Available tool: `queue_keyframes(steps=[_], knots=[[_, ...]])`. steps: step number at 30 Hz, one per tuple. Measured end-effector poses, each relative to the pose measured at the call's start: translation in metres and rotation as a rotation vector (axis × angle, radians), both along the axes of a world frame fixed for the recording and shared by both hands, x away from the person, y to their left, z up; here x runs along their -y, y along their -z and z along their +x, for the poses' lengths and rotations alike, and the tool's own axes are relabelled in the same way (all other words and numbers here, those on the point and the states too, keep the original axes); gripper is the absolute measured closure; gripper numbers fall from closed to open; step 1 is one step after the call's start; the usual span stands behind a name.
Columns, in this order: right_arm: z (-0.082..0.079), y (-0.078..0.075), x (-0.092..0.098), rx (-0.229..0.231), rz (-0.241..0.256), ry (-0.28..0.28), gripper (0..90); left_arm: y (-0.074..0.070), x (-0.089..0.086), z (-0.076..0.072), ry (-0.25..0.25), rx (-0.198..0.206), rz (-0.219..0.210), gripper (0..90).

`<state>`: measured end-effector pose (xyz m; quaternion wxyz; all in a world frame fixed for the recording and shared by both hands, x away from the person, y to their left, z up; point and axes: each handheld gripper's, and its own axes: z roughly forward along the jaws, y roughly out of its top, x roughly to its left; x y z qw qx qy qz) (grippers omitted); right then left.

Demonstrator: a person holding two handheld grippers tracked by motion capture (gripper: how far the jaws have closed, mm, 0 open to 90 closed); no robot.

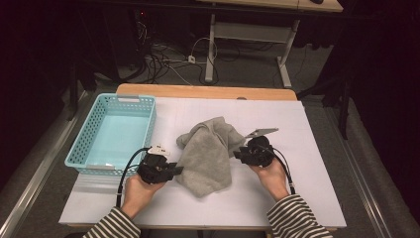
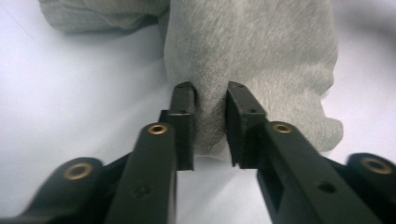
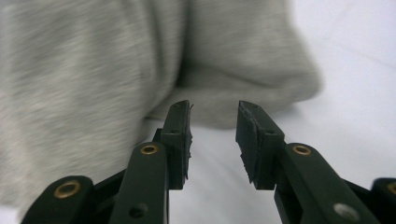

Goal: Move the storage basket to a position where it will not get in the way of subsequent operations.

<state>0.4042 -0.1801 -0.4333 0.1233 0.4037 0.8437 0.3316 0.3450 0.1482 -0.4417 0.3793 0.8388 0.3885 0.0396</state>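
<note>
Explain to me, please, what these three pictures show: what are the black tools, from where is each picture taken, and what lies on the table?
No robot arm is here. A person in striped sleeves holds one black two-jaw hand-held gripper in each hand. The high view looks down on the white table from above the person. The other two pictures come from small cameras riding on each tool, looking along its jaws.

On the table lie a crumpled grey fleece cloth and, to the left, an empty light blue plastic basket.

The left hand-held gripper has a fold of the cloth between its jaws and seems to pinch it. The right hand-held gripper is open, its jaws just short of the cloth's edge, holding nothing.
</note>
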Motion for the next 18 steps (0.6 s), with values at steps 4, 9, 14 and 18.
queue_keyframes(steps=[4,9,14,18], knots=[[-0.003,0.006,-0.015,-0.017,-0.015,-0.047,65.1,-0.008,0.001,-0.008,0.008,0.038,-0.022,60.6],[-0.007,0.008,-0.031,-0.024,-0.013,-0.092,65.1,-0.012,0.008,-0.014,0.04,0.025,-0.056,52.7],[-0.01,0.01,-0.043,-0.028,-0.03,-0.117,65.0,-0.002,0.023,-0.012,0.059,0.011,0.023,46.9],[-0.011,0.011,-0.055,-0.035,-0.03,-0.133,63.5,0.01,0.03,-0.006,0.052,-0.012,0.072,44.3]])
